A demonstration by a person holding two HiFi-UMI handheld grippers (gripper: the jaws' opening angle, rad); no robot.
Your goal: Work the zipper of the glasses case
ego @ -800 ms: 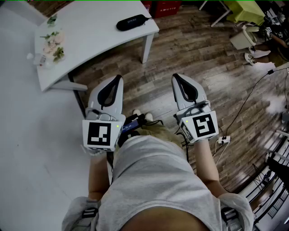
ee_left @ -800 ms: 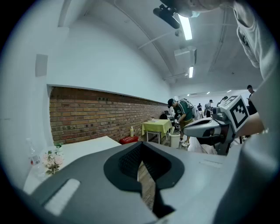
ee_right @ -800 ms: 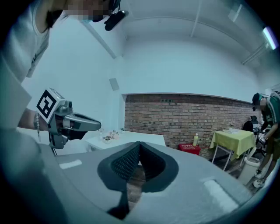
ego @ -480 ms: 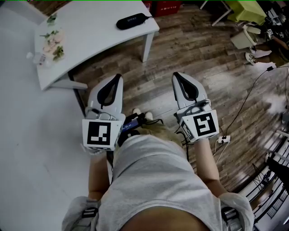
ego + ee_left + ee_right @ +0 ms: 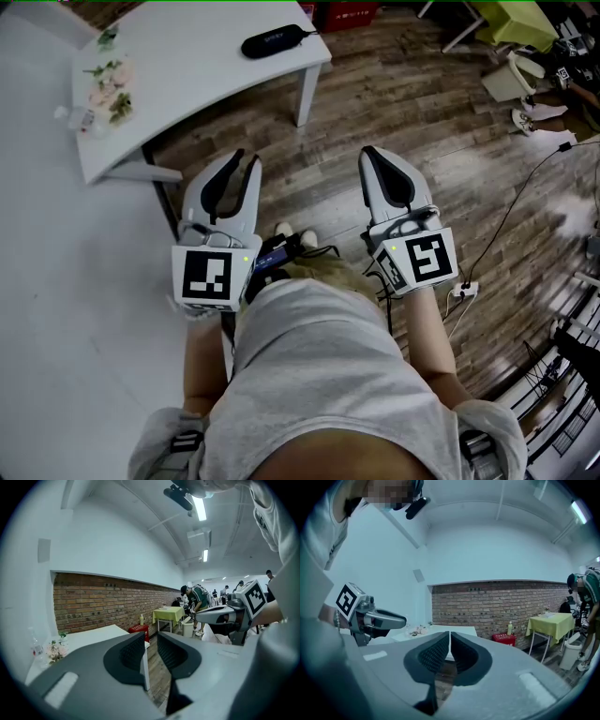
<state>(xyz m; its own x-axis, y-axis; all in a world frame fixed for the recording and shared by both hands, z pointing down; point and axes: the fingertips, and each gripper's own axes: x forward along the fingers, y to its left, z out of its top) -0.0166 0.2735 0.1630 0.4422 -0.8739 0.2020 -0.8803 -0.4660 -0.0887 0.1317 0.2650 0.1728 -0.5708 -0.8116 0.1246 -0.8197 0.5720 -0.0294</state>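
Note:
The black glasses case (image 5: pixel 274 42) lies zipped on the far edge of the white table (image 5: pixel 187 75), well ahead of both grippers. My left gripper (image 5: pixel 247 157) hangs over the wooden floor near the table's front edge. Its jaws stand a little apart with nothing between them, and the same gap shows in the left gripper view (image 5: pixel 151 637). My right gripper (image 5: pixel 368 152) is level with it further right, shut and empty, with its pads pressed together (image 5: pixel 449 637). Neither gripper view shows the case.
A bunch of flowers and a small bottle (image 5: pixel 105 89) sit at the table's left end. A table leg (image 5: pixel 305 98) stands ahead between the grippers. A red crate (image 5: pixel 347 14) and a yellow-green table (image 5: pixel 511 21) are behind. Cables and a power strip (image 5: pixel 464 291) lie at right.
The left gripper's jaws, closed before, now stand slightly apart. Both grippers have edged a little forward toward the table. The case has not moved.

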